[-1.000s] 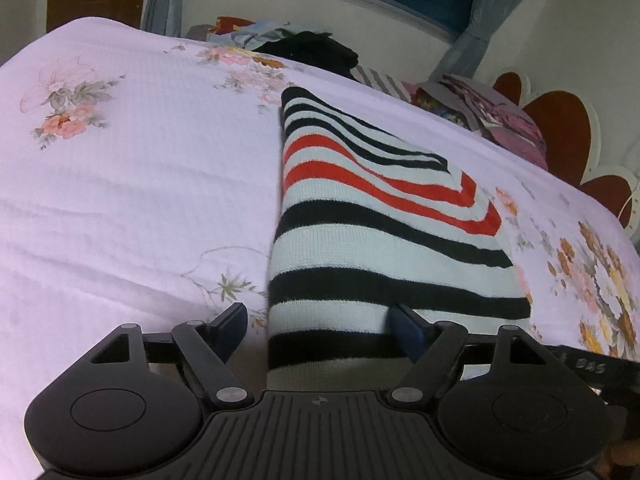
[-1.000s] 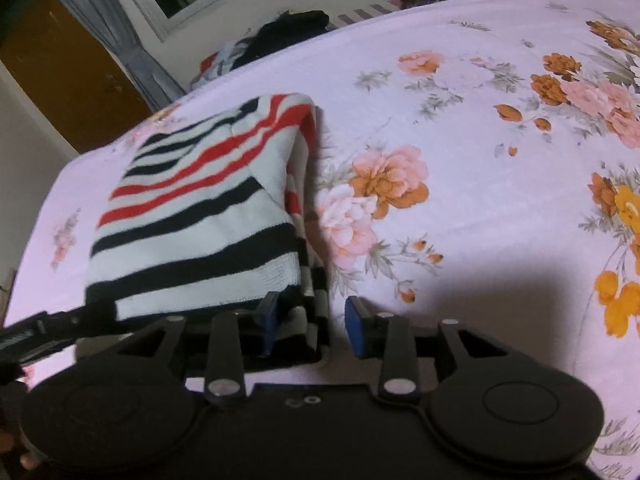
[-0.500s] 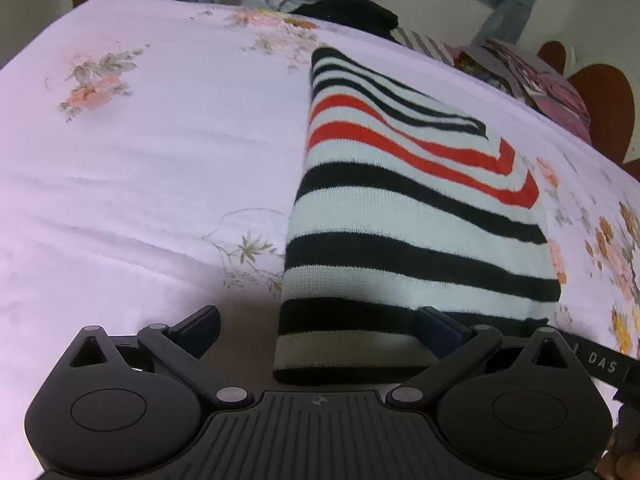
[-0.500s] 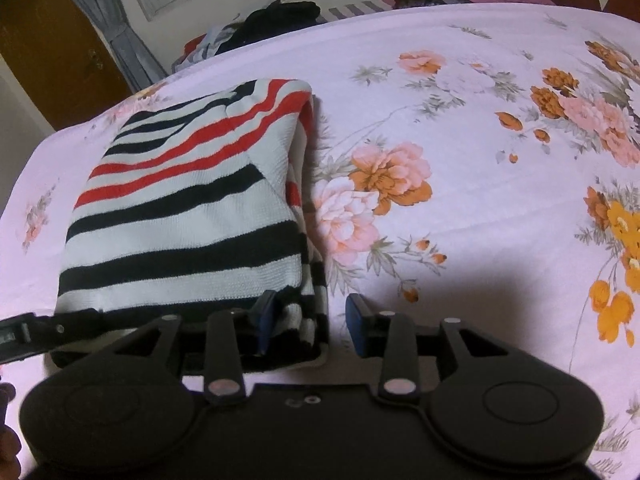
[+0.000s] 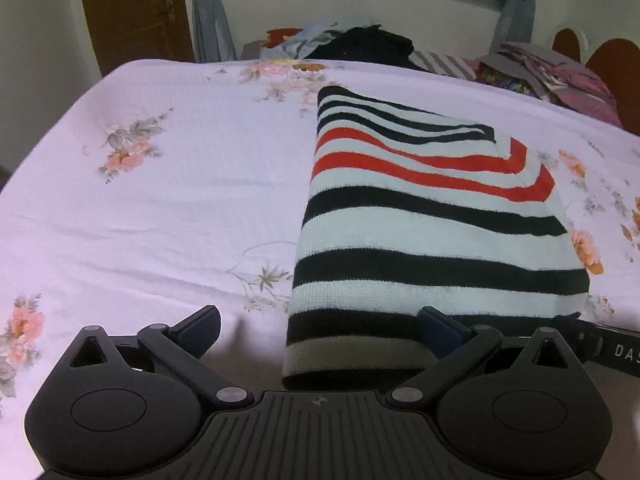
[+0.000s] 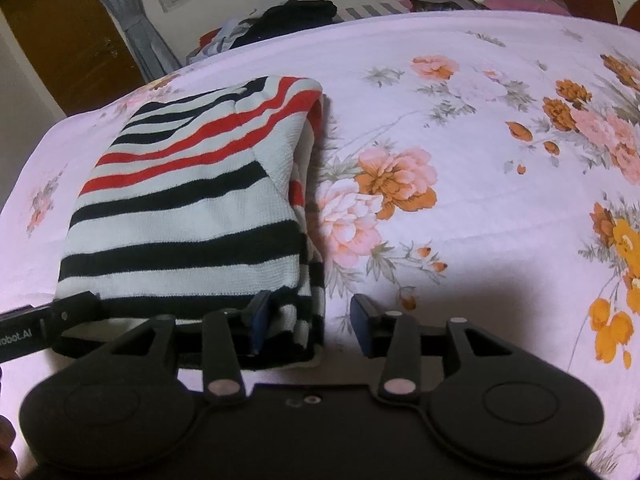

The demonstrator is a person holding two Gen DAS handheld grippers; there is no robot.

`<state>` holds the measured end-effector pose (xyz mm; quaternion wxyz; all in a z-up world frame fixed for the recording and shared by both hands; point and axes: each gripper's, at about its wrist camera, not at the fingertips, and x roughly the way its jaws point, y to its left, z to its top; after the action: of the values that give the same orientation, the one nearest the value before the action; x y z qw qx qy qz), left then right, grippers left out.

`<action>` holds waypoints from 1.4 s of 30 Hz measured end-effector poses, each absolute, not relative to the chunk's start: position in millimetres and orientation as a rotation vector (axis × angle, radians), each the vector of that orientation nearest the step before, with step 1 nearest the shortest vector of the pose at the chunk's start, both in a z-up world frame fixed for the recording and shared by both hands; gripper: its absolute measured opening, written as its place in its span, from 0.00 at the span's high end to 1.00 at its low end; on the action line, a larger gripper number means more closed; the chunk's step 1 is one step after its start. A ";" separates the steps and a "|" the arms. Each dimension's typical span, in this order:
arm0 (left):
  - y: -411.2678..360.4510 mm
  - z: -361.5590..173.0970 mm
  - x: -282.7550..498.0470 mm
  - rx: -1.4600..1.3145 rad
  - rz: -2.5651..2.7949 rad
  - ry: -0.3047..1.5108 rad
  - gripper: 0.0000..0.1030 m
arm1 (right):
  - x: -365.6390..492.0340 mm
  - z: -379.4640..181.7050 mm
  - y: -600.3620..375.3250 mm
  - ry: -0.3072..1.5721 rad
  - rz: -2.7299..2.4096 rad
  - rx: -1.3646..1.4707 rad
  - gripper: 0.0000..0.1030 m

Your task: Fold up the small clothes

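A folded sweater (image 5: 432, 240) striped in white, black and red lies flat on the floral bedsheet (image 5: 160, 208). My left gripper (image 5: 320, 326) hangs wide open over its near left corner; the right finger (image 5: 440, 330) rests by the hem and the left finger (image 5: 200, 324) is over bare sheet. In the right wrist view the sweater (image 6: 188, 216) fills the left half. My right gripper (image 6: 311, 320) straddles its near right corner with jaws opening. One pad (image 6: 260, 316) lies against the cloth and the other pad (image 6: 362, 320) stands off it.
A heap of dark and mixed clothes (image 5: 360, 44) lies past the far edge of the bed under a window. More folded garments (image 5: 552, 76) sit at the far right by a brown headboard (image 5: 616, 68). A wooden door (image 5: 132, 8) is at the far left.
My left gripper spread its jaws wider off the sweater's edge and tipped up, so the window comes into view. The right jaws parted a little. The sweater stays put.
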<state>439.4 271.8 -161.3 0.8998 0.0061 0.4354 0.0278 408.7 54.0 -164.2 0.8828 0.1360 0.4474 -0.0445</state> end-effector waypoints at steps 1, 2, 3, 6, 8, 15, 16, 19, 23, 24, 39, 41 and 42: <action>271.2 -160.3 439.0 0.010 0.066 0.908 0.00 | 409.3 -163.4 57.3 0.930 -0.102 0.250 0.51; 270.1 -159.3 437.9 0.003 0.077 0.912 0.00 | 409.9 -162.8 61.1 0.927 -0.116 0.211 0.47; 268.8 -157.7 436.0 0.004 0.082 0.913 0.00 | 410.5 -162.1 64.8 0.924 -0.131 0.166 0.40; 263.9 -148.2 427.0 0.029 0.085 0.896 0.00 | 410.7 -155.0 65.3 0.922 -0.135 0.138 0.38; 262.9 -137.6 414.7 0.032 0.078 0.866 0.00 | 402.8 -141.9 61.8 0.890 -0.137 0.153 0.38; 266.2 -83.1 341.3 0.013 0.055 0.783 0.00 | 321.3 -81.0 54.9 0.763 -0.031 0.238 0.24; 266.4 -74.5 326.8 0.015 0.052 0.767 0.00 | 307.9 -73.5 55.8 0.755 -0.012 0.247 0.22; 266.2 -51.7 279.3 0.024 0.052 0.724 0.00 | 260.8 -52.1 59.9 0.731 0.057 0.252 0.14; 266.3 -26.3 213.2 0.032 0.066 0.687 0.00 | 199.2 -25.3 69.9 0.698 0.072 0.200 0.12; 267.1 -20.2 197.6 0.023 0.066 0.683 0.00 | 181.1 -17.4 72.2 0.679 0.079 0.194 0.11; 286.1 38.2 64.7 -0.046 0.098 0.594 0.00 | 57.2 49.8 91.6 0.475 0.009 0.077 0.10; 289.0 41.4 57.9 -0.049 0.102 0.591 0.00 | 53.1 51.4 92.4 0.469 0.013 0.081 0.10; 290.2 42.6 55.2 -0.052 0.104 0.591 0.00 | 51.5 52.2 92.7 0.465 0.014 0.078 0.09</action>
<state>55.2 290.2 42.6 0.9550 -0.0258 0.2909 0.0510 51.5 92.7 52.2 0.9723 0.0388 0.2303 0.0068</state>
